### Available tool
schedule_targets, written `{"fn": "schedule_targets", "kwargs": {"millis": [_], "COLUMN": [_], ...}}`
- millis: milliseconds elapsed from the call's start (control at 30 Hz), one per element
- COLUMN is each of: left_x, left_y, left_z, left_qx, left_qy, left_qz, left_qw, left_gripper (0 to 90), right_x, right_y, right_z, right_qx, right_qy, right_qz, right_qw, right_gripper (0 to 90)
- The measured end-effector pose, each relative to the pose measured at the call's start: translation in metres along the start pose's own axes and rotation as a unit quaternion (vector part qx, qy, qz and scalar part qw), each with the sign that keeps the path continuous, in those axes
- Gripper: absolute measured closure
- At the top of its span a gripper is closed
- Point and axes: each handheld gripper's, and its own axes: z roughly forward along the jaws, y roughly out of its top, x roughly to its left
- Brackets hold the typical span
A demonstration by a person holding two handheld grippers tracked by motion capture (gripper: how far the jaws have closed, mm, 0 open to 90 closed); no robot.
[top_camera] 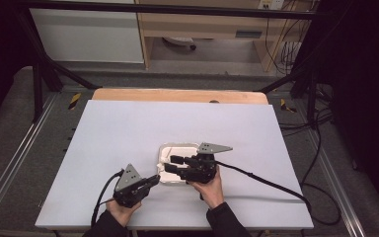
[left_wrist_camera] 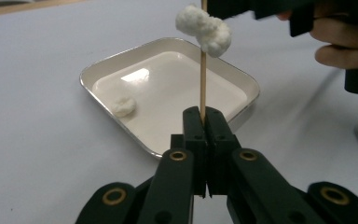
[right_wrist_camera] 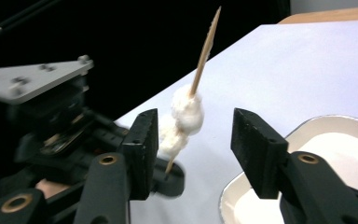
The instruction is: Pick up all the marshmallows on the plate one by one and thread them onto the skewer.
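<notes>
Now your left gripper (left_wrist_camera: 204, 122) clamps the wooden skewer (left_wrist_camera: 203, 79) upright beside the tray (left_wrist_camera: 242, 77).
Your right gripper (right_wrist_camera: 195, 133) stands released, jaws apart around the white pieces (right_wrist_camera: 182, 120) threaded on the skewer; another white piece (left_wrist_camera: 123, 105) lies in the tray.

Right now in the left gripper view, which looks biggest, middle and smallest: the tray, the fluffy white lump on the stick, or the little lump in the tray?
1. Tray, by far the biggest.
2. White lump on the stick; it is raised, perhaps nearer the camera, so this place is unsure.
3. Small lump in the tray.
</notes>
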Motion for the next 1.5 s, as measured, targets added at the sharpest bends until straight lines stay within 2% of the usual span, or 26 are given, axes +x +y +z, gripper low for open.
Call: {"fn": "schedule_targets", "kwargs": {"millis": [33, 200, 333, 467, 500, 600, 867, 967, 1067, 1200, 1267, 1433, 1500], "left_x": [0.002, 0.006, 0.008, 0.010, 0.011, 0.014, 0.021, 0.023, 0.027, 0.032, 0.034, 0.037, 0.038], "left_y": [-0.001, -0.001, -0.001, -0.002, -0.002, -0.001, 0.000, 0.001, 0.001, 0.001, 0.001, 0.002, 0.002], "left_z": [-0.001, -0.005, -0.006, -0.006, -0.007, -0.010, -0.018, -0.022, -0.026, -0.030, -0.032, -0.033, -0.034], "left_qx": [0.001, -0.001, 0.008, 0.020, 0.023, 0.023, 0.039, 0.043, 0.045, 0.053, 0.055, 0.062, 0.061], "left_qy": [0.001, 0.005, 0.005, 0.002, 0.008, 0.007, 0.009, 0.013, 0.018, 0.023, 0.024, 0.025, 0.025], "left_qz": [-0.006, -0.004, -0.005, -0.005, -0.005, -0.006, -0.003, -0.002, -0.003, -0.005, -0.004, -0.003, -0.003], "left_qw": [1.0000, 1.0000, 0.9999, 0.9998, 0.9997, 0.9997, 0.9992, 0.9990, 0.9988, 0.9983, 0.9982, 0.9978, 0.9978], "left_gripper": [88.9, 88.8, 88.8, 88.7, 88.6, 88.6, 88.3, 88.2, 88.2, 88.0, 88.0, 88.0, 88.0], "right_x": [0.001, -0.002, -0.007, -0.012, -0.013, -0.015, -0.020, -0.023, -0.025, -0.027, -0.027, -0.031, -0.033], "right_y": [0.000, -0.001, -0.003, -0.003, -0.003, -0.002, 0.001, 0.003, 0.004, 0.007, 0.007, 0.010, 0.011], "right_z": [-0.001, -0.004, -0.006, -0.008, -0.008, -0.009, -0.006, -0.003, 0.001, 0.010, 0.015, 0.033, 0.040], "right_qx": [0.007, 0.036, 0.061, 0.091, 0.097, 0.107, 0.118, 0.127, 0.130, 0.140, 0.143, 0.163, 0.171], "right_qy": [-0.002, -0.037, -0.066, -0.091, -0.095, -0.110, -0.122, -0.132, -0.135, -0.144, -0.142, -0.153, -0.156], "right_qz": [-0.005, -0.036, -0.064, -0.077, -0.082, -0.095, -0.083, -0.081, -0.072, -0.078, -0.075, -0.074, -0.081], "right_qw": [1.0000, 0.9980, 0.9939, 0.9887, 0.9873, 0.9836, 0.9820, 0.9798, 0.9797, 0.9764, 0.9766, 0.9719, 0.9694], "right_gripper": [49.4, 30.0, 17.5, 9.9, 8.7, 6.9, 5.0, 4.7, 4.7, 5.1, 6.0, 11.4, 14.8]}}
